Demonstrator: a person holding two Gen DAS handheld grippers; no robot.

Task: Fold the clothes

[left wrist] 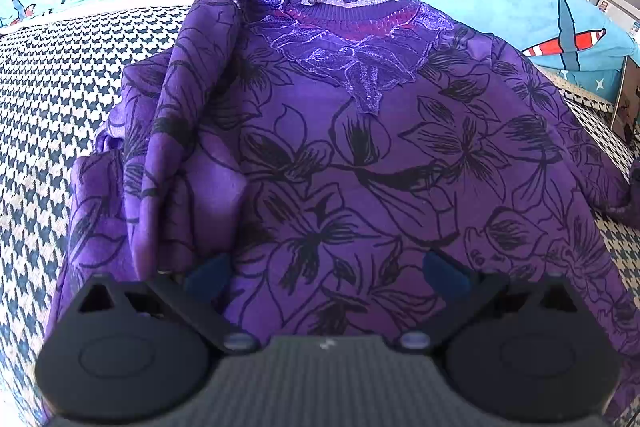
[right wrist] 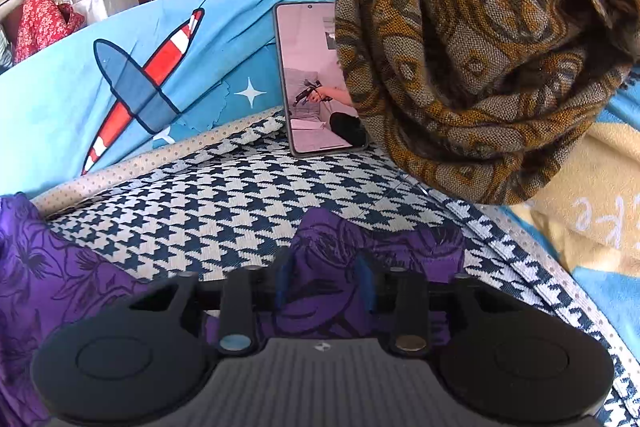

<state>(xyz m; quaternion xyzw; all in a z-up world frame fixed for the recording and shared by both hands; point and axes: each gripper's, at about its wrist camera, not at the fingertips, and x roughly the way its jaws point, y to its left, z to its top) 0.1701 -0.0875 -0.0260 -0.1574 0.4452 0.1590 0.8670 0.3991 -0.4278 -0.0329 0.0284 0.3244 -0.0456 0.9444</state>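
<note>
A purple sweater (left wrist: 360, 167) with black flower outlines lies front up on the houndstooth blanket (left wrist: 52, 75), its collar at the far end. Its left sleeve (left wrist: 168, 147) is folded in over the body. My left gripper (left wrist: 326, 275) hovers open over the sweater's lower front, nothing between its blue pads (left wrist: 208, 277). In the right wrist view the other sleeve's end (right wrist: 420, 247) lies on the blanket (right wrist: 224, 211). My right gripper (right wrist: 325, 279) has its jaws narrow, with bunched purple cloth filling the gap between the pads (right wrist: 366, 281).
A phone (right wrist: 316, 79) leans upright against the blue plane-print sofa cover (right wrist: 80, 87) at the blanket's far edge. A brown and gold woven cloth (right wrist: 480, 47) hangs in the upper right. A yellow blanket (right wrist: 592, 195) lies beyond the right edge.
</note>
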